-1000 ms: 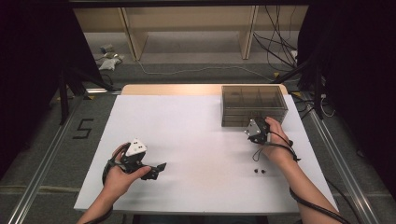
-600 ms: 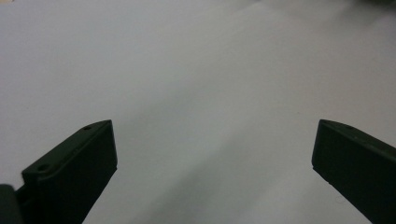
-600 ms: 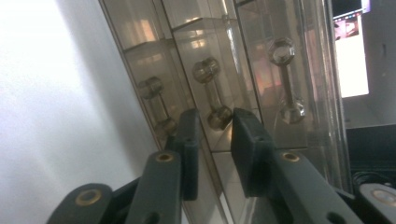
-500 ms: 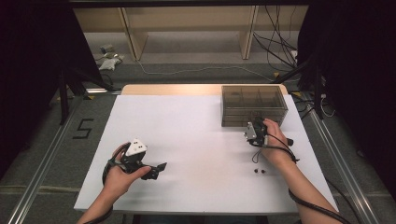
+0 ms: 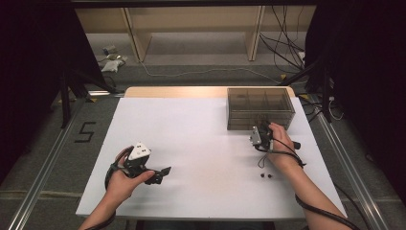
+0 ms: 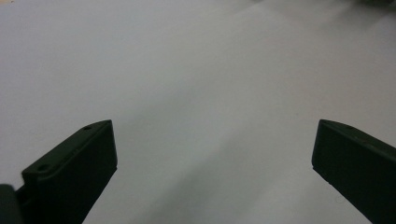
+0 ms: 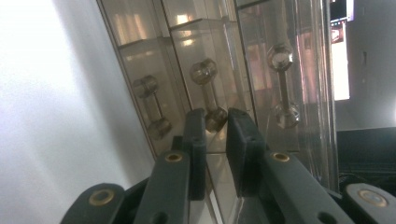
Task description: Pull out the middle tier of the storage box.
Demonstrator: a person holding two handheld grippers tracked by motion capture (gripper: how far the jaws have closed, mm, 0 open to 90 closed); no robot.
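Right gripper [image 7: 215,122] sits at the front wall of the smoky clear drawer cabinet [image 5: 260,108], which stands at the far right of the white table [image 5: 201,143]. In the right gripper view its two black jaws rise close together, with one narrow gap left between them, and the lower knob of the middle drawer handle [image 7: 208,94] lies at their tips. They have just been closing in on it. Whether the pads already press on that knob I cannot tell, as the jaw tips cover its sides. The handle is a clear bar with a round knob at each end; two more of the same kind show to either side of it on the neighbouring drawer fronts. From the high view the right gripper [image 5: 259,134] is held by the person's right hand [image 5: 282,143] just in front of the cabinet, its cable trailing back along the forearm. Two small dark bits [image 5: 266,176] lie on the table near that wrist; they are too small to name.

Left gripper [image 5: 158,176] rests low over the near left part of the table in the left hand [image 5: 125,179], well apart from the cabinet. In the left gripper view its jaws stand wide apart with bare white tabletop [image 6: 205,93] between them.
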